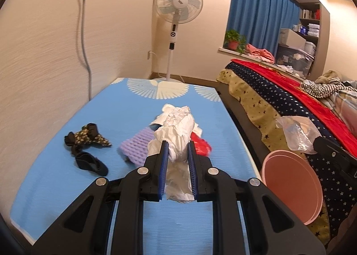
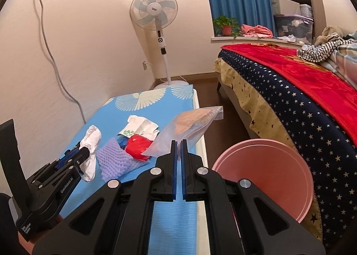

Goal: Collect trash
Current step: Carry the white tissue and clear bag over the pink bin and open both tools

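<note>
My left gripper (image 1: 177, 145) is shut on a crumpled white paper wad (image 1: 178, 130), held above the blue table mat (image 1: 55, 177). From the right wrist view the same gripper (image 2: 86, 151) and its wad (image 2: 91, 139) appear at the left. My right gripper (image 2: 178, 143) is shut on the edge of a clear zip bag (image 2: 185, 130), which shows in the left wrist view as the bag (image 1: 296, 134) at the right. On the mat lie a purple foam net (image 2: 113, 159), a red plastic scrap (image 2: 137, 146) and a white printed wrapper (image 2: 140, 127). A pink bin (image 2: 270, 174) stands to the right of the table.
Black floral cloth pieces (image 1: 87, 141) lie on the mat's left side. A bed with a starred cover (image 2: 290, 107) and red blanket runs along the right. A standing fan (image 2: 156, 14) is at the far wall, a grey cable (image 2: 51, 54) hangs from a socket.
</note>
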A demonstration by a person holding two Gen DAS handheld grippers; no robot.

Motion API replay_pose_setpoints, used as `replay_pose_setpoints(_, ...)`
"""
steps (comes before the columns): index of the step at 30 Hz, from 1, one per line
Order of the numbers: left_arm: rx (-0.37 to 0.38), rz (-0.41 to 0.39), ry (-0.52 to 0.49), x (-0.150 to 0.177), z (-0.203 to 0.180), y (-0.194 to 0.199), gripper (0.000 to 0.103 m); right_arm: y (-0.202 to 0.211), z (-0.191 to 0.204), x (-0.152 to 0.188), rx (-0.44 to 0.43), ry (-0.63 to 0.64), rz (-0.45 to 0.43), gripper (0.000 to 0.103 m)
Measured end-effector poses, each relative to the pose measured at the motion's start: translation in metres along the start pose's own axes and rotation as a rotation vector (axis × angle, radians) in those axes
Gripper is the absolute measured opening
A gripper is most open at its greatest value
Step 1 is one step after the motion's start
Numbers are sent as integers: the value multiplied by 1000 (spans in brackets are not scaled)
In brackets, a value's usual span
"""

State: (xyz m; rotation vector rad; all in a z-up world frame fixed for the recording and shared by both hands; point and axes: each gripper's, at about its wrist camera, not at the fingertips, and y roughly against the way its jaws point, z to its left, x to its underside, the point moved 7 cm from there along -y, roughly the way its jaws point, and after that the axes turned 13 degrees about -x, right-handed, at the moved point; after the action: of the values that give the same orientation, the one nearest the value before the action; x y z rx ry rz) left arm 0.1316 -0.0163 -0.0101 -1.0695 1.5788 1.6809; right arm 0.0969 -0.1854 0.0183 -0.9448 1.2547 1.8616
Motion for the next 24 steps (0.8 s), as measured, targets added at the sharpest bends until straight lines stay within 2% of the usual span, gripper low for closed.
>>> replay_pose_setpoints(24,116,4,-55,7,-69,-2,18,24,-55,-5,152,-64,-38,3)
